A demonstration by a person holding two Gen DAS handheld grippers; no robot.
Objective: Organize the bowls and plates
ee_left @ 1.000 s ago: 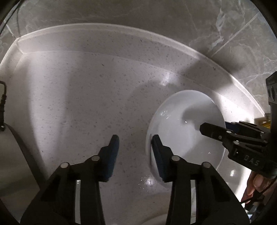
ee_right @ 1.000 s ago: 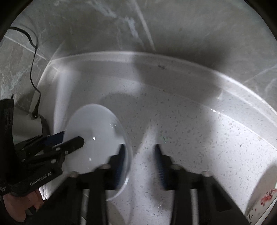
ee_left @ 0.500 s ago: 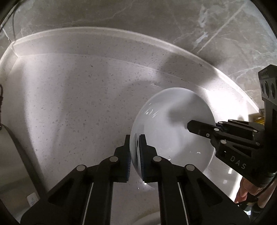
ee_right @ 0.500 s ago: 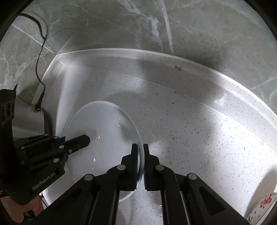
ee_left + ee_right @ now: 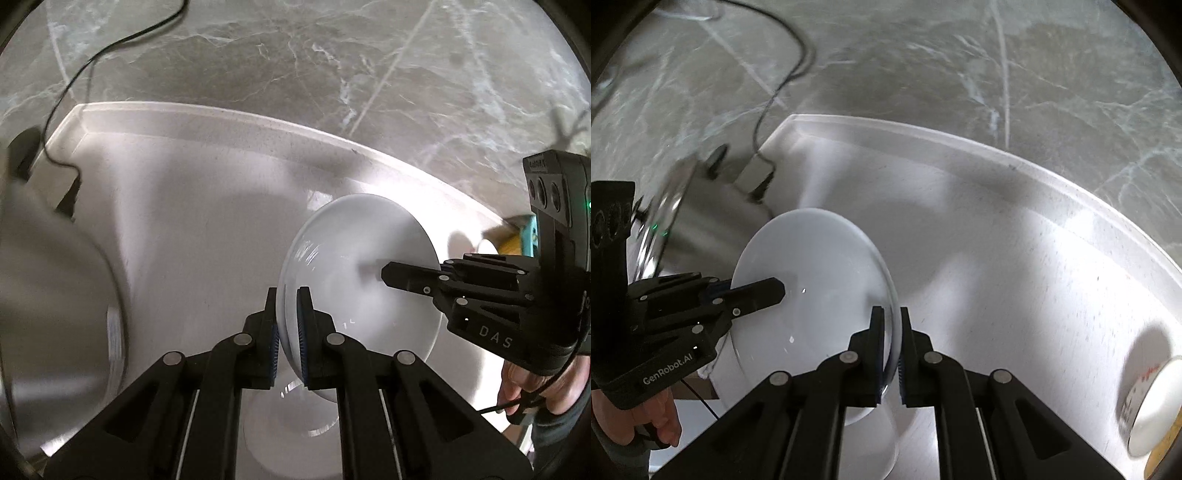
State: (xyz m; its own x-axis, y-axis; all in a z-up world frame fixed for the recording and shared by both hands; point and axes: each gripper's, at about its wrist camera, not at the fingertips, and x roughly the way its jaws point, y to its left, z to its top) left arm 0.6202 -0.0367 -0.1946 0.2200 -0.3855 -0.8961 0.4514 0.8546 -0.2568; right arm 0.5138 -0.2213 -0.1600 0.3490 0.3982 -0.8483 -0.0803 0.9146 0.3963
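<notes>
A white bowl (image 5: 332,251) (image 5: 812,251) hangs tilted above the speckled white counter (image 5: 192,229). My left gripper (image 5: 288,299) is shut on its left rim. On the opposite rim my right gripper (image 5: 890,317) is shut too. Each gripper shows in the other's view, reaching over the bowl: the right gripper (image 5: 388,275) from the right, the left gripper (image 5: 775,290) from the left. Directly below the lifted bowl lies another white dish (image 5: 288,428) (image 5: 871,432), partly hidden by my fingers.
A metal pot (image 5: 55,295) (image 5: 713,214) with a black cable (image 5: 92,59) stands at the counter's left end. At the right sits a white container with red print (image 5: 1152,402). Grey marble wall (image 5: 295,74) backs the counter. A person's hand (image 5: 524,376) holds each gripper.
Both grippers closed on opposite rims of the white bowl and rose with it, lifting it off the counter. More of the wall and the pot came into view.
</notes>
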